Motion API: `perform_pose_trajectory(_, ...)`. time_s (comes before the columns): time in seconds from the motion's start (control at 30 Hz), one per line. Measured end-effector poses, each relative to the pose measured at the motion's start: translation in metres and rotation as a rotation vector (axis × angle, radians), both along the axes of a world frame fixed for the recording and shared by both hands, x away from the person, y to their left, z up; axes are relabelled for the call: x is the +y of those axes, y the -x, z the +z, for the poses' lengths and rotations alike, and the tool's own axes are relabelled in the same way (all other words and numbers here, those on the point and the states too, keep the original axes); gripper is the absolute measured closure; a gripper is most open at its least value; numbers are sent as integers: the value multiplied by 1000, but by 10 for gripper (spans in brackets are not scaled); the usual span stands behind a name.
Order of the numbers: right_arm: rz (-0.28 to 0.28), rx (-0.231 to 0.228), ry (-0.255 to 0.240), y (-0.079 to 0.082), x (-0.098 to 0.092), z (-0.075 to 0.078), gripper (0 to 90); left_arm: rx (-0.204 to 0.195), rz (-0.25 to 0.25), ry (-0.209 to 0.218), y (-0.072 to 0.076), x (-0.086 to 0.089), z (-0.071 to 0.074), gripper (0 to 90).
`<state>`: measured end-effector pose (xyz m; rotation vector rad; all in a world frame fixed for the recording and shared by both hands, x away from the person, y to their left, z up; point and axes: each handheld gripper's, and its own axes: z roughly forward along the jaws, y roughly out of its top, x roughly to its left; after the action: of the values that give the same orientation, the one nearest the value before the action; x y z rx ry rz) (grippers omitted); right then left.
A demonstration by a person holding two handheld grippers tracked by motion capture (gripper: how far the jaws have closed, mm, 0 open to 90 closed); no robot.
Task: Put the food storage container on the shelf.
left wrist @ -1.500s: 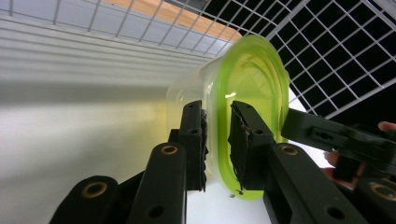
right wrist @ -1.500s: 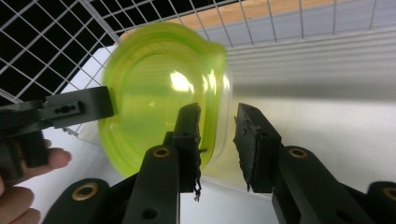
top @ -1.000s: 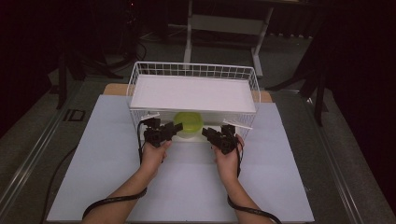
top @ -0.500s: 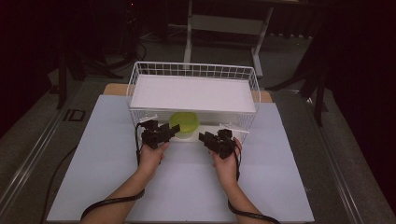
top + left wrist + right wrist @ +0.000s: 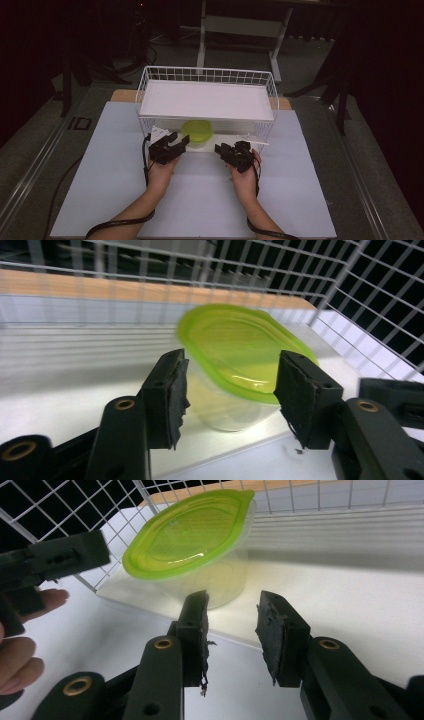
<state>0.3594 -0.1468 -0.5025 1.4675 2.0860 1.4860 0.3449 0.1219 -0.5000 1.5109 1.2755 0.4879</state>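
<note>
You worked at a pale grey table mat (image 5: 115, 165) with a white wire basket (image 5: 207, 75) standing at its far side, a flat white shelf board (image 5: 205, 100) roofing it. Beneath that board, at the basket's open near edge, sat the clear plastic tub with a lime-green lid (image 5: 197, 133), probably for easy reach. Your left gripper (image 5: 176, 145) faced it, jaws just narrowed yet released, gripping nothing. Your right gripper (image 5: 223, 151) waited nearby to the right, jaws parted and empty.

The shelf (image 5: 206, 100) hides the container's (image 5: 197, 133) far side.
</note>
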Motion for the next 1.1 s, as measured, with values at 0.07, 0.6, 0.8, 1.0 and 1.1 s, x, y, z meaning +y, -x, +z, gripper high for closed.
perform_pose_trajectory(0.07, 0, -11, 3, 3, -1, 2, 656, 24, 21, -22, 3, 2, 0, 652)
perform_pose_trajectory(0.6, 178, -144, 28, 17, 2, -3, 187, 145, -12, -100, -22, -7, -24, 898)
perform_pose_trajectory(0.8, 182, -138, 11, 22, -5, -1, 188, 153, -33, -82, -33, -14, -21, 898)
perform_pose_trajectory(1.0, 179, -140, 8, 28, -12, 2, 190, 145, -58, -81, -44, -30, -20, 897)
perform_pose_trajectory(1.1, 182, -134, 11, 29, -15, 1, 190, 166, -62, -63, -50, -35, -21, 895)
